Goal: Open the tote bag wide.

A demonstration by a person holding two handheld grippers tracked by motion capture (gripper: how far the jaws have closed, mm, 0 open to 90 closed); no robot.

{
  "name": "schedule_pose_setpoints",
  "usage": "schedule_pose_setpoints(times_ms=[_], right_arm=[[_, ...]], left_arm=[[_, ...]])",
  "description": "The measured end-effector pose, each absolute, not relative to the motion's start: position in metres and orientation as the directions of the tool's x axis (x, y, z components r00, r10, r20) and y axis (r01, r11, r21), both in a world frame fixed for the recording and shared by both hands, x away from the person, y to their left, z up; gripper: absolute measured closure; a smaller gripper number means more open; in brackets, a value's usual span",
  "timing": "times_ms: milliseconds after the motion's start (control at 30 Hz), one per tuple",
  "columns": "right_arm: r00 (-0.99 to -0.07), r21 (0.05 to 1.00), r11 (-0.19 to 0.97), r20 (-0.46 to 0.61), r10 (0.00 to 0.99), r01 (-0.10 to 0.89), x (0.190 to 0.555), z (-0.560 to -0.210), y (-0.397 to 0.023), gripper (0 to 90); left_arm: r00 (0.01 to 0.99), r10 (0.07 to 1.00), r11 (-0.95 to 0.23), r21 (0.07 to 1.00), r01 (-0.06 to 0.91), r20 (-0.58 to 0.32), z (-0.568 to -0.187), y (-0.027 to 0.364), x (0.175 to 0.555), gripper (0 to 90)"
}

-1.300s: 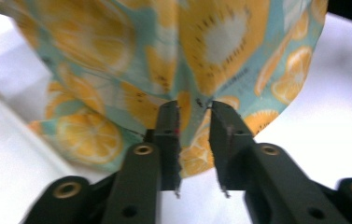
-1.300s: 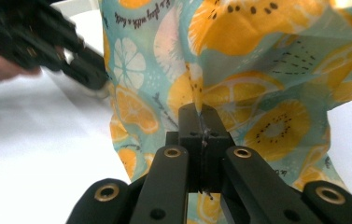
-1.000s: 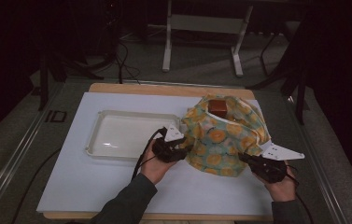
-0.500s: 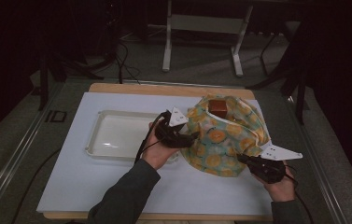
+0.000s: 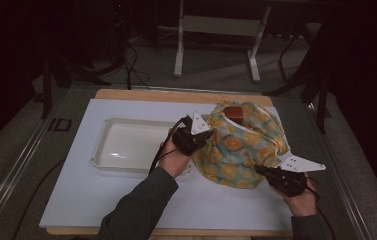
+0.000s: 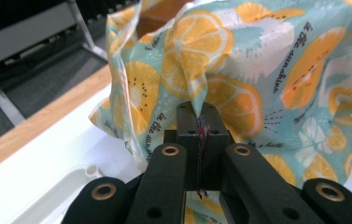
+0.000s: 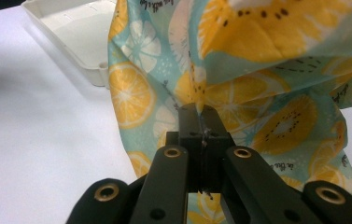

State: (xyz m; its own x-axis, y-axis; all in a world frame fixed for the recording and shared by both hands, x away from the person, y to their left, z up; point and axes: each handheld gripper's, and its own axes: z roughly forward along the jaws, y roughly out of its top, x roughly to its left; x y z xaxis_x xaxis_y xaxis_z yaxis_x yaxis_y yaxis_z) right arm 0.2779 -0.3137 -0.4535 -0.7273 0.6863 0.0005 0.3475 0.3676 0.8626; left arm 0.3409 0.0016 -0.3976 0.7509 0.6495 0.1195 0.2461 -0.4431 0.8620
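High view: a citrus-print cloth (image 5: 241, 147) is draped over a brown box (image 5: 233, 111) on the white table (image 5: 101, 195), just right of a shallow tray (image 5: 126, 145); the left gripper (image 5: 202, 141) and right gripper (image 5: 262, 170) are placed at opposite edges. Left gripper view: the jaws have just been closing and are clamped on a pinched fold of cloth (image 6: 197, 100). Right gripper view: the jaws are likewise clenched on a fold (image 7: 197, 100). The fabric is judged light, limp and prone to slipping; hems or corners are the recommended holds.

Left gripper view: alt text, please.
The left claw is shut on a pinched fold of an orange-slice-print cloth that rises as a loose bundle ahead. A white tray corner sits lower left on the white table.
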Motion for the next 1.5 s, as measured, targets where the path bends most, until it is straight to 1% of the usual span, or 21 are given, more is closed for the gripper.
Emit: schedule_pose_setpoints(times_ms=[133,300,333,500,767,933,1033,1267,1300,1333,1433,1500], right_arm=[[-0.726,0.863,0.365,0.003,0.687,0.349,0.278,-0.453,-0.315,90.0],[-0.731,0.861,0.373,-0.002,0.683,0.346,0.278,-0.453,-0.315,90.0],[-0.731,0.86,0.375,-0.003,0.682,0.346,0.278,-0.453,-0.315,90.0],[-0.729,0.859,0.375,-0.002,0.685,0.349,0.278,-0.455,-0.315,90.0],[-0.718,0.862,0.361,0.003,0.696,0.355,0.278,-0.453,-0.319,90.0],[-0.71,0.852,0.366,0.009,0.705,0.374,0.28,-0.457,-0.321,90.0],[-0.688,0.824,0.376,0.023,0.725,0.423,0.286,-0.469,-0.321,90.0],[-0.652,0.784,0.381,0.041,0.757,0.491,0.295,-0.484,-0.323,89.9],[-0.65,0.785,0.374,0.049,0.759,0.495,0.295,-0.485,-0.324,86.7],[-0.65,0.785,0.374,0.049,0.759,0.495,0.295,-0.485,-0.324,86.7],[-0.638,0.798,0.341,0.071,0.767,0.497,0.294,-0.481,-0.332,78.8],[-0.642,0.804,0.329,0.083,0.762,0.495,0.292,-0.478,-0.337,73.1]], left_arm=[[0.75,0.651,-0.418,0.88,0.227,0.116,-0.392,0.003,0.335,89.0],[0.775,0.621,-0.372,0.914,0.16,0.117,-0.382,0.004,0.319,89.0],[0.779,0.613,-0.376,0.916,0.142,0.131,-0.38,0.002,0.315,89.1],[0.8,0.583,-0.363,0.926,0.101,0.141,-0.374,-0.001,0.303,89.1],[0.82,0.552,-0.355,0.932,0.068,0.151,-0.371,0.001,0.292,89.2],[0.836,0.527,-0.384,0.92,0.074,0.153,-0.385,0.001,0.289,89.2],[0.84,0.517,-0.438,0.894,0.095,0.164,-0.408,-0.005,0.291,89.1],[0.846,0.51,-0.504,0.851,0.149,0.154,-0.439,-0.015,0.303,89.1],[0.846,0.51,-0.512,0.845,0.154,0.155,-0.442,-0.016,0.304,89.0],[0.846,0.51,-0.512,0.845,0.154,0.155,-0.442,-0.016,0.304,89.0],[0.843,0.515,-0.53,0.831,0.17,0.157,-0.448,-0.019,0.308,88.8],[0.841,0.52,-0.523,0.834,0.178,0.147,-0.449,-0.019,0.309,88.3]])
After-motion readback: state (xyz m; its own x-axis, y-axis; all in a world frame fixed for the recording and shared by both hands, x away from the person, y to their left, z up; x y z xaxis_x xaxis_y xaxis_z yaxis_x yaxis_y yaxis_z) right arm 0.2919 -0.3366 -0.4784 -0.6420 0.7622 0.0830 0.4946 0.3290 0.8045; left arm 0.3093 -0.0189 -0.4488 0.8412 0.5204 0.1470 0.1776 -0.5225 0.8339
